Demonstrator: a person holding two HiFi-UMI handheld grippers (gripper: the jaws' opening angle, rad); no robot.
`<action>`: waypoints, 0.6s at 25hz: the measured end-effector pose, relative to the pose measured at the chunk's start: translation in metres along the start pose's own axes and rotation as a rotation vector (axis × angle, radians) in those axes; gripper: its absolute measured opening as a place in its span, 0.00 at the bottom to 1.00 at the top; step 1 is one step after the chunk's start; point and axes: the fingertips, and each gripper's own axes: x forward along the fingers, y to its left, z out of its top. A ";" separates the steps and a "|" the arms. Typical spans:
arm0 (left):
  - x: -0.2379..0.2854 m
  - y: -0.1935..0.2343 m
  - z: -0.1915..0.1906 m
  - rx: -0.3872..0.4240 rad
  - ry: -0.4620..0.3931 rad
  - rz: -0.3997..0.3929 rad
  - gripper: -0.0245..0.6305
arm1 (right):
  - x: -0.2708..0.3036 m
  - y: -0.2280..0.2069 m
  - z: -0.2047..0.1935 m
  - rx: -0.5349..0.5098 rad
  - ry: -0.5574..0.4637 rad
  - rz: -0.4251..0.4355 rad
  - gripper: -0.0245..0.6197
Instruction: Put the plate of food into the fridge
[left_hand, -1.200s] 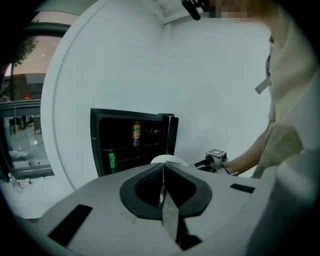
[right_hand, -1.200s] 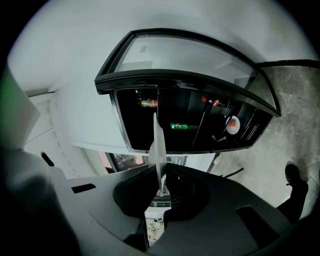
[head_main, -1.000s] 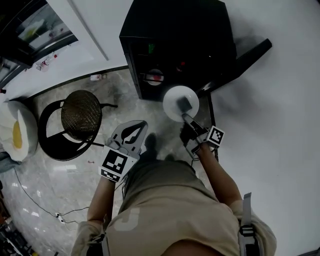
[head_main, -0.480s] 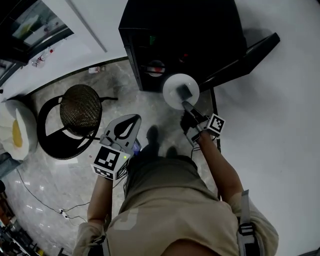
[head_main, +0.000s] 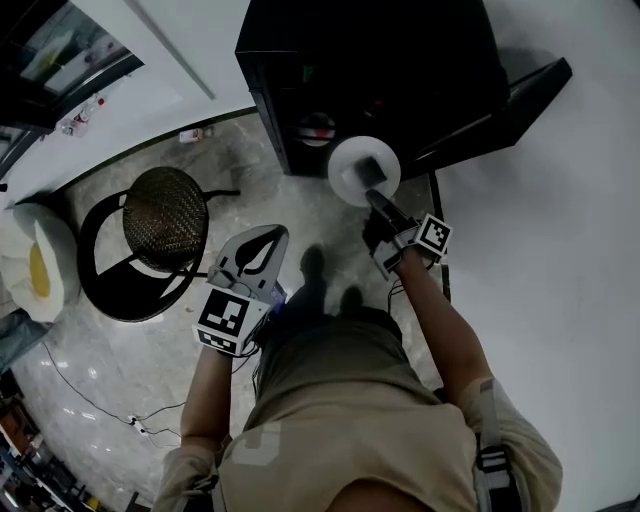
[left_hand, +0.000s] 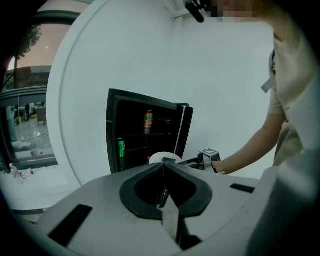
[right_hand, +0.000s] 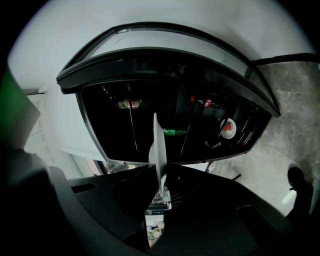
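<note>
Moved: right gripper (head_main: 374, 198) had carried the plate (head_main: 352, 165) further forward, up to the open front of the fridge (head_main: 380, 60); the left gripper (head_main: 268, 236) had barely shifted.
Count: two grippers, one plate, one black fridge with one door (head_main: 500, 95), one stool (head_main: 165, 215), two cans and one small white dish on the fridge shelves.
Right gripper: its jaws were clamped on the plate's near rim. In its own view (right_hand: 161, 172) the plate (right_hand: 158, 145) showed edge-on between them.
Plate: it reached out ahead of the right jaws, held level above the floor just before the fridge opening. A grey squarish piece of food (head_main: 372, 174) lay on it, close to the jaw tips.
Left gripper: its jaws were pressed together with nothing between them (left_hand: 163, 166).
Right arm: stretched forward, nearly straight, towards the fridge.
Left arm: bent and held back, well left of the right gripper, pointing at the fridge.
Beyond the left jaws: a green can (left_hand: 120, 148) and, a shelf higher, an orange-red can (left_hand: 148, 120).
Beyond the right jaws: the white dish with red in it (right_hand: 228, 128), inside the fridge.
Door: swung open, to the right of the right gripper.
Stool: left of the left gripper, apart from it.
</note>
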 end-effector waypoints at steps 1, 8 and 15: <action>0.004 0.003 -0.002 0.004 0.004 0.000 0.06 | 0.003 -0.001 0.001 0.001 -0.002 -0.005 0.09; 0.028 0.016 -0.006 0.044 0.014 -0.002 0.06 | 0.017 -0.014 0.008 0.005 -0.012 -0.040 0.09; 0.034 0.010 -0.015 0.032 0.035 -0.021 0.06 | 0.022 -0.020 0.011 0.000 -0.020 -0.067 0.09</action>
